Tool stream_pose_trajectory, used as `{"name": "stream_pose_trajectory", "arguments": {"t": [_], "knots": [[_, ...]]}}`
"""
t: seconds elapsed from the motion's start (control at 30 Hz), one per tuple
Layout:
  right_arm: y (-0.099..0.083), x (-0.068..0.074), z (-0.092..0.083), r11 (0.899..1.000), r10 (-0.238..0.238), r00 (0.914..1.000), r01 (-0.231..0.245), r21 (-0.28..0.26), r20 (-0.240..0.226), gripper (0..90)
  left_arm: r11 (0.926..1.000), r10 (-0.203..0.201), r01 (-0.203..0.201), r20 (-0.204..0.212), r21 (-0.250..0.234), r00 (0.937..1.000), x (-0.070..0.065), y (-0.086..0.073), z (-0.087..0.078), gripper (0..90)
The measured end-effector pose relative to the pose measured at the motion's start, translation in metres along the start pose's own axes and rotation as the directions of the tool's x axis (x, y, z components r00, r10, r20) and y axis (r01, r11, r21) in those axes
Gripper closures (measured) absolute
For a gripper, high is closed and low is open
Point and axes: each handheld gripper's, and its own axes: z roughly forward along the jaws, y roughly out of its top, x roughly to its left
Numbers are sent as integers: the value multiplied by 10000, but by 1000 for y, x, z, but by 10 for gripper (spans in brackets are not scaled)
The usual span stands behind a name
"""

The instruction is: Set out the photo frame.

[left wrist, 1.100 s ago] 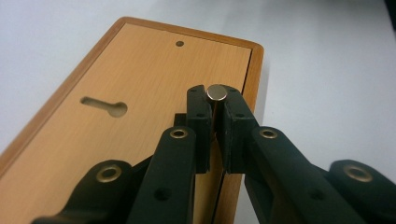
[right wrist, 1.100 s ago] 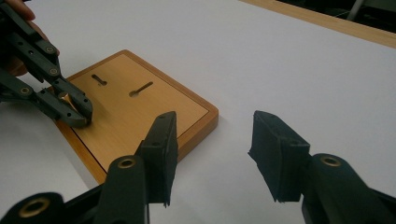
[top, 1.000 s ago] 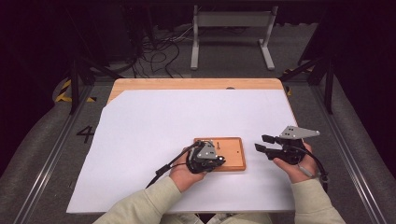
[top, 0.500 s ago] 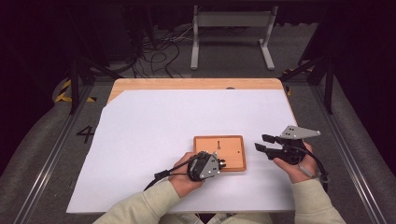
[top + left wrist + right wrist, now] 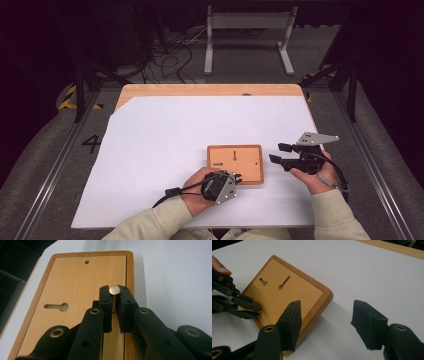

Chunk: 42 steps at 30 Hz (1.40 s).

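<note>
- White paper (image 5: 165, 150) covers most of the table, with wide bare room left of and beyond the wooden board (image 5: 247, 156).
- My left gripper (image 5: 114, 301) is clamped on a small metal pin (image 5: 114, 290) over the board's near edge.
- The pin is brass-toned, with a flat round silvery head.
- My right gripper (image 5: 325, 322), just right of the board, holds nothing; its jaws have just been opening.

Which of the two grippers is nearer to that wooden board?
Left. The left gripper sits over the wooden board at its near edge, shut on a small metal pin. The right gripper hangs open beside the board's right edge, apart from it.
</note>
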Motion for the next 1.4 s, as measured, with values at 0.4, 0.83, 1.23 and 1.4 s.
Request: {"name": "stream_pose_trajectory", "arguments": {"t": [0.4,0.83,1.23,1.4], "knots": [[21,-2,20,9939,444,9941,-339,1046,-991,308,9999,109,-109,-178,-27,9998,-5,0,-1,837],[29,-4,57,9737,868,9829,-491,2227,-1625,268,10000,97,-97,-185,11,9998,-6,0,-1,837],[21,-14,83,9515,1838,9557,-1143,2856,-2301,259,9999,108,-108,-216,-1,9997,-6,0,-1,837],[19,-14,89,9442,2094,9410,-1239,3053,-2660,297,10000,-10,9,-186,-75,9998,-5,0,-1,837]]}}
